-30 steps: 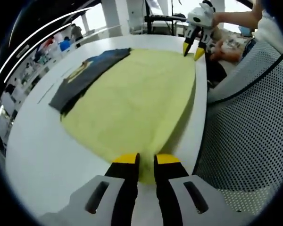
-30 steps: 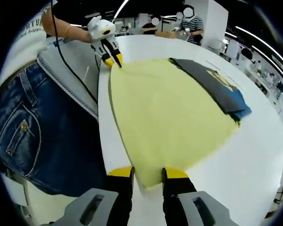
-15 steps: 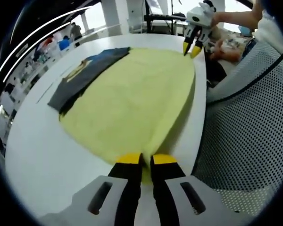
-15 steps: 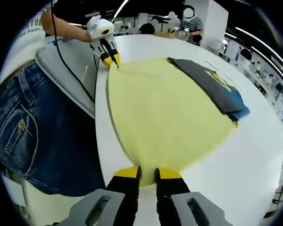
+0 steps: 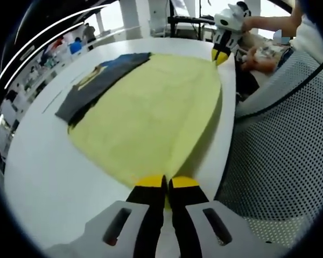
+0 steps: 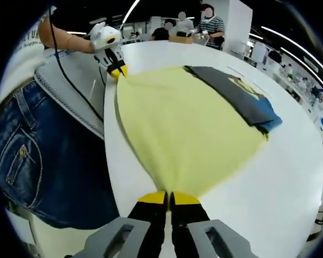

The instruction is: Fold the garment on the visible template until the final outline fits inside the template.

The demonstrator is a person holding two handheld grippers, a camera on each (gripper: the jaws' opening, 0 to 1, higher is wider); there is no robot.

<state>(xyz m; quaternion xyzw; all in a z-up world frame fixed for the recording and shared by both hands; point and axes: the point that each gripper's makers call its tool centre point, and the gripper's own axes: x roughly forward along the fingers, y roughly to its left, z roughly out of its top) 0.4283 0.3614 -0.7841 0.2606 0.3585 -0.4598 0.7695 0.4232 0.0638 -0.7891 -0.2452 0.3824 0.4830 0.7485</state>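
**Yellow cloth pinched at both near corners**

A soft, matte yellow garment (image 5: 151,113) lies flat on the white table (image 5: 37,177). A dark folded shirt (image 5: 97,86) overlaps its edge at 10 o'clock. Left gripper (image 5: 161,183) and right gripper (image 6: 168,199) jaws are closed on the garment's hem; print detail is blurred.

White table (image 5: 37,177) bears two things — yellow cloth (image 5: 151,115), dark garment (image 5: 97,86).

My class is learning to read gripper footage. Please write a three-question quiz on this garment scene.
1. True or false: the left gripper is shut on the pale yellow cloth garment.
2. What lies partly under the garment's far edge? A) a folded dark grey and blue shirt B) a towel C) a box
3. What does the right gripper pinch?

Key: 1 true. 2 A. 3 A near corner of the pale yellow garment, on the white table.
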